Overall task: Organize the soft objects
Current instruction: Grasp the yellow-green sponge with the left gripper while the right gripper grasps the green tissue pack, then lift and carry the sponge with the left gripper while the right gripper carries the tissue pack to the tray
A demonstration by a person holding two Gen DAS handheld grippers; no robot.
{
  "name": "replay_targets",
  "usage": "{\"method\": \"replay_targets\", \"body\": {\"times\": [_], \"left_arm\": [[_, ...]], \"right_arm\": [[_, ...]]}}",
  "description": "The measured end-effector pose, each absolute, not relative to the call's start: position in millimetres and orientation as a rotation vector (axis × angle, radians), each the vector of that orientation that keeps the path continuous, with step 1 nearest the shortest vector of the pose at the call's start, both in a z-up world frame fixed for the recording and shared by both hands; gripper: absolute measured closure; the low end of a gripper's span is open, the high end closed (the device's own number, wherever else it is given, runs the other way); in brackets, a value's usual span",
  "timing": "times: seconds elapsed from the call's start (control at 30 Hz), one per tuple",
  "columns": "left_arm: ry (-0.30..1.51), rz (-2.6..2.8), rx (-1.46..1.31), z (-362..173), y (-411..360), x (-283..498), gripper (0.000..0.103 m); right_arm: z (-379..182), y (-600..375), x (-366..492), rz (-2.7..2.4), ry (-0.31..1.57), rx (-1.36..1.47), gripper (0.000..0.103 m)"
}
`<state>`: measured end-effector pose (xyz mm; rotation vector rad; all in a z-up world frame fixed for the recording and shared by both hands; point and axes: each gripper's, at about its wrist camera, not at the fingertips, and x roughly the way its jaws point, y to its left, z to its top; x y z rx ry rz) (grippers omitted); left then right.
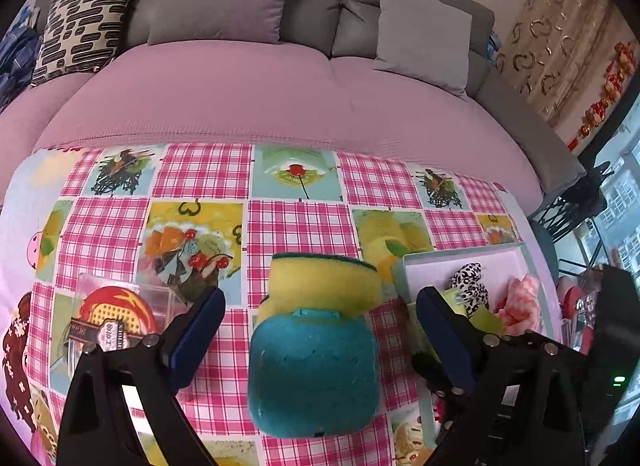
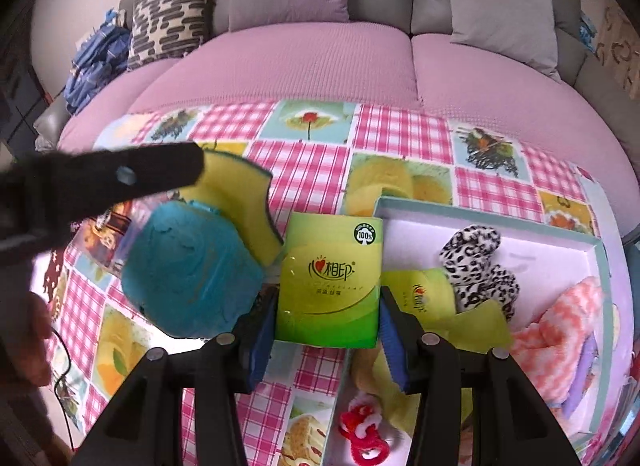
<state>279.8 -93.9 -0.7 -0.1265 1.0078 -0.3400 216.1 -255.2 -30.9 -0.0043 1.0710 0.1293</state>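
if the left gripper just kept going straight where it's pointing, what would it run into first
Most likely the teal sponge. It sits dead centre between the open fingers of the left gripper, with the yellow sponge just beyond it. Depth is hard to judge through the fisheye, so the checked tablecloth underneath may follow at once.

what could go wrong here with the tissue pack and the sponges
1. The right claw pinches the green tissue pack only by its lower side edges, so the soft pack could tilt or slip out.
2. The blue sponge and yellow sponge lie loose between the left claw's open jaws; a sweep could shove them.
3. The white box already looks crowded.
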Motion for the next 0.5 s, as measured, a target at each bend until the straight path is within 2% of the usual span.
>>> {"method": "replay_targets", "body": {"times": [0.4, 0.47, 0.5], "left_arm": [[1.043, -0.324, -0.171, -20.1, -97.4, 300.6, 0.007], [1.050, -0.336, -0.194, -24.3, -96.3, 304.1, 0.009], [1.054, -0.339, -0.192, -25.6, -97.6, 305.1, 0.014]], "right_arm": [[-27.9, -269.2, 214.8, 0.114, 1.058, 0.040, 0.053], [-28.5, -270.2, 214.9, 0.113, 1.060, 0.043, 0.053], [-28.5, -270.9, 214.6, 0.112, 1.060, 0.046, 0.053]]}}
